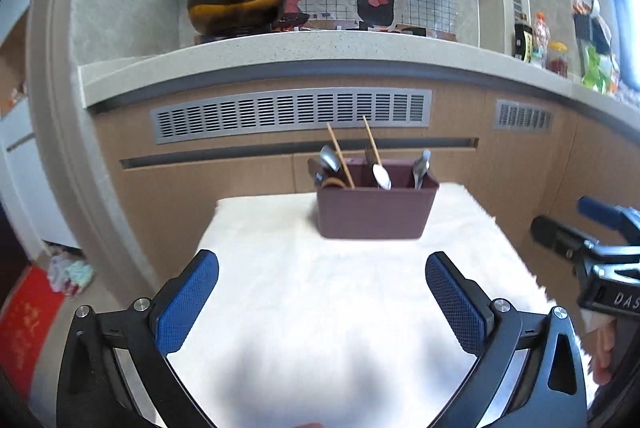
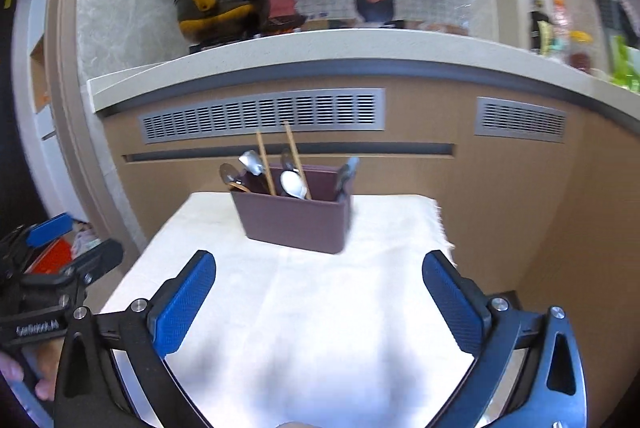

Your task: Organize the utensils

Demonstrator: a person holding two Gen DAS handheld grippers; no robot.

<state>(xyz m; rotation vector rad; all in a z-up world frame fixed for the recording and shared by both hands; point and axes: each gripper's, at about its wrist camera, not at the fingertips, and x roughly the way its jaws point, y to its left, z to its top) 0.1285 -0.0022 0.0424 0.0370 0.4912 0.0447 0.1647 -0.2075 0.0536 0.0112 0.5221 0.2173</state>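
A maroon utensil holder [image 1: 374, 212] [image 2: 294, 222] stands at the far side of a white cloth-covered table [image 1: 304, 308] [image 2: 320, 308]. Metal spoons [image 1: 382, 177] [image 2: 293, 185], wooden chopsticks [image 1: 340, 156] [image 2: 266, 164] and a fork [image 1: 421, 168] stick out of its compartments. My left gripper [image 1: 322, 268] hovers over the near part of the cloth, open, nothing between its blue pads. My right gripper [image 2: 319, 267] is likewise open and empty, well short of the holder. Each gripper shows at the edge of the other's view: the right gripper [image 1: 560, 224] and the left gripper [image 2: 76, 240].
Behind the table runs a kitchen counter [image 1: 320, 46] with wooden cabinet fronts and vent grilles [image 1: 292, 112]. A black and yellow pot [image 1: 236, 0] sits on the stove. Bottles and jars [image 1: 540, 44] stand at the counter's right. Red and coloured items [image 1: 32, 316] lie on the floor at left.
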